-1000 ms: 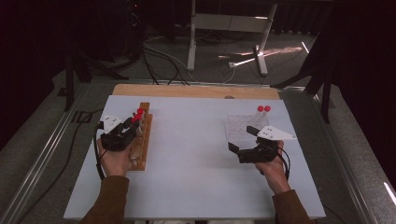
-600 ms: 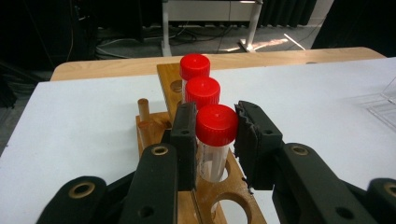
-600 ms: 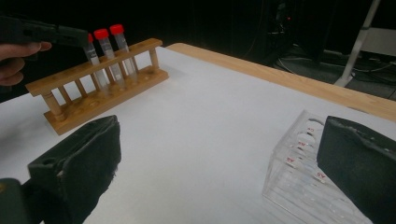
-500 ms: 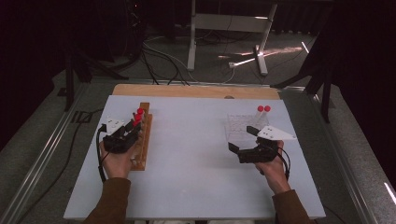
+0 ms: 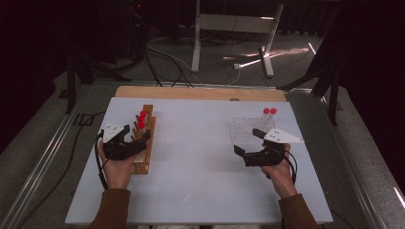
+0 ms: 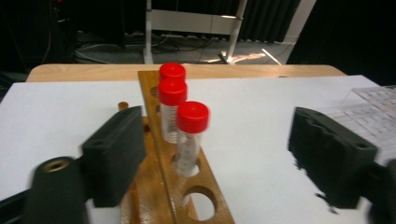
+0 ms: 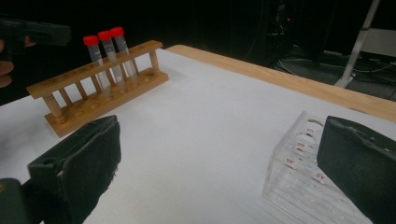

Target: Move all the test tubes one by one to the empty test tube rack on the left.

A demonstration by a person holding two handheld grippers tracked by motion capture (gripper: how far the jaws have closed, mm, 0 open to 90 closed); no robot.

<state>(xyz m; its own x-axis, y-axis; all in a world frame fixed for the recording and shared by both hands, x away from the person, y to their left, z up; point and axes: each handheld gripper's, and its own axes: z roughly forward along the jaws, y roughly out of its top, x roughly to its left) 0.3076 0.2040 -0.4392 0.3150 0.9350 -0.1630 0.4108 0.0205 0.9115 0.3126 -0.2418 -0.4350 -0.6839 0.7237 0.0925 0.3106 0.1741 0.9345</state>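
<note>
A wooden rack (image 5: 147,143) on the left of the white table holds three red-capped tubes (image 5: 142,119) at its far end. My left gripper (image 5: 139,135) is over the rack's near part. Its jaws have just been opening and now stand wide and open. The nearest tube (image 6: 191,135) stands in its hole between the jaws, touched by neither pad. At the right, my right gripper (image 5: 247,142) is open with nothing between its jaws, just in front of a clear plastic rack (image 5: 241,129). Two red-capped tubes (image 5: 270,111) stand at that rack's far corner.
Several empty holes run along the near part of the wooden rack (image 6: 201,205). A wooden board (image 5: 200,93) borders the table's far edge. The clear rack (image 7: 299,177) lies close by the right jaw, and the wooden rack (image 7: 98,93) is across the table.
The left gripper's jaws have spread apart and the left hand has drawn back slightly toward the near edge. The right hand and its gripper have kept still.
</note>
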